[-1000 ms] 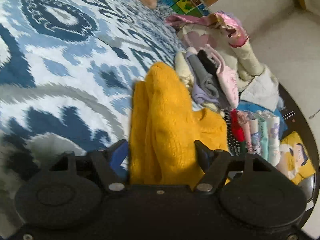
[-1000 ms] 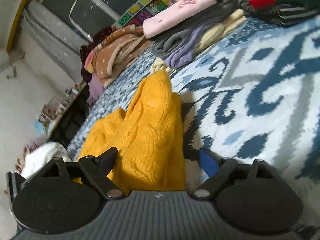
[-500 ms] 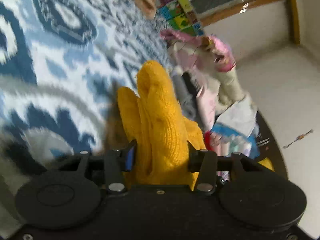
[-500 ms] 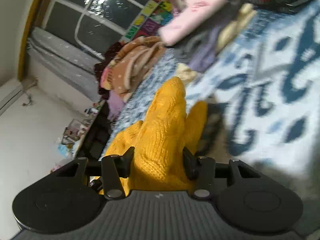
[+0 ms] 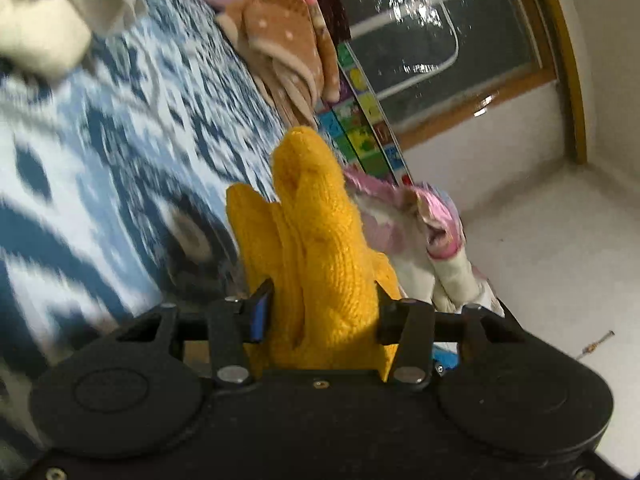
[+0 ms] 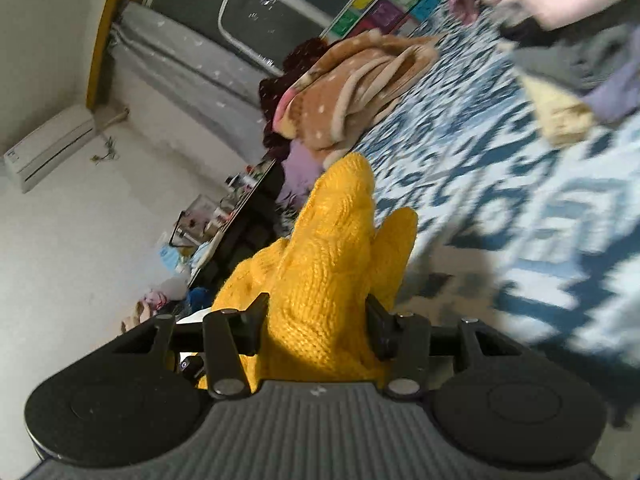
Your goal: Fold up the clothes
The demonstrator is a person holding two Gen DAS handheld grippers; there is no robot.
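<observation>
**Operator:** On the far left of my left wrist view, a cream garment (image 5: 38, 40) is lying blurred on the blue-and-white patterned bedspread (image 5: 100, 168). Moving right, my left gripper (image 5: 320, 312) is clamping a bunched fold of the yellow knitted sweater (image 5: 316, 248), both pads pressing into the wool.

**Observer:** Is the sweater touching the bedspread?

**Operator:** I am not able to tell; the knit is rising from the jaws and hiding what is under it. Further right I am seeing a brown dotted blanket (image 5: 288, 48) heaped near the bed's edge, a pink and white garment (image 5: 420, 224) just beside the sweater, and a dark window (image 5: 432, 40) behind.

**Observer:** And the other camera?

**Operator:** At its left an air conditioner (image 6: 48, 148) is hanging on the white wall. Then my right gripper (image 6: 316, 320) is squeezing another part of the yellow knitted sweater (image 6: 328, 256), jaws narrowed onto the wool. Both grippers have just been closing, with the knit between them. Above it the brown dotted blanket (image 6: 352, 84) is lying on the bedspread (image 6: 500, 184), and at the far right folded clothes (image 6: 580, 52), pink on top of grey, are stacked, well apart from the sweater.
</observation>
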